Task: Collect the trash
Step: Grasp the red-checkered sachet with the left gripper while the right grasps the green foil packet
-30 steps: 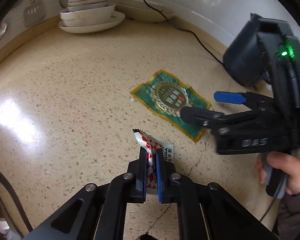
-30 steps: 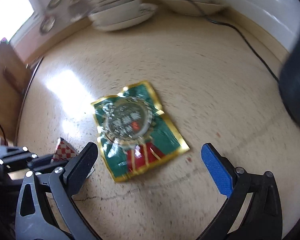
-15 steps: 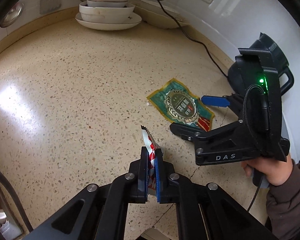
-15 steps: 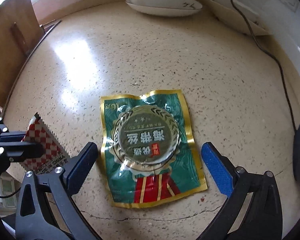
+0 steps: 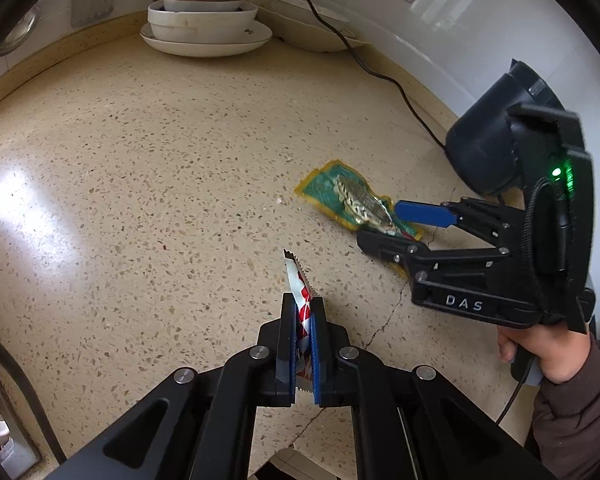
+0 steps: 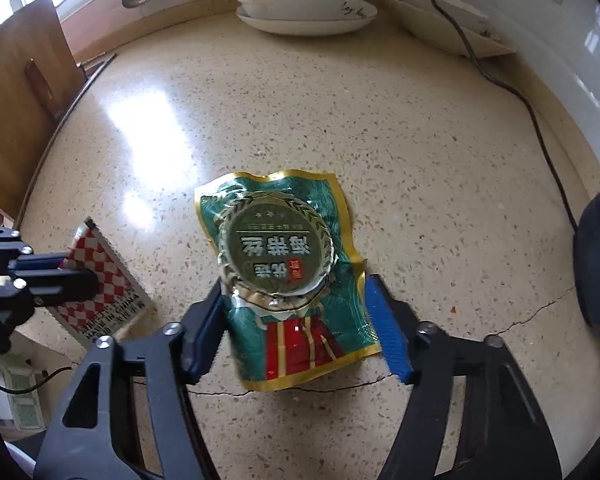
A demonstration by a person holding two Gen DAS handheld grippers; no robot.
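My left gripper [image 5: 301, 308] is shut on a red-and-white checkered wrapper [image 5: 298, 280] and holds it upright above the speckled counter; the wrapper also shows in the right wrist view [image 6: 104, 280]. A green and gold foil packet [image 6: 284, 272] lies on the counter. My right gripper [image 6: 296, 304] is partly closed around it, one finger at each side edge, and the packet bulges up between them. In the left wrist view the packet [image 5: 352, 200] sits between the right gripper's fingers [image 5: 420, 214].
A stack of white bowls and plates [image 5: 208, 12] stands at the back by the wall. A black power cord [image 5: 380, 76] runs to a dark kettle [image 5: 488, 140] at the right. A crack [image 6: 532, 316] runs across the counter. A wooden board [image 6: 16, 92] stands at left.
My right gripper has moved forward over the green packet and its fingers have closed in on the packet's sides, buckling it. My left gripper still holds the checkered wrapper, slightly higher.
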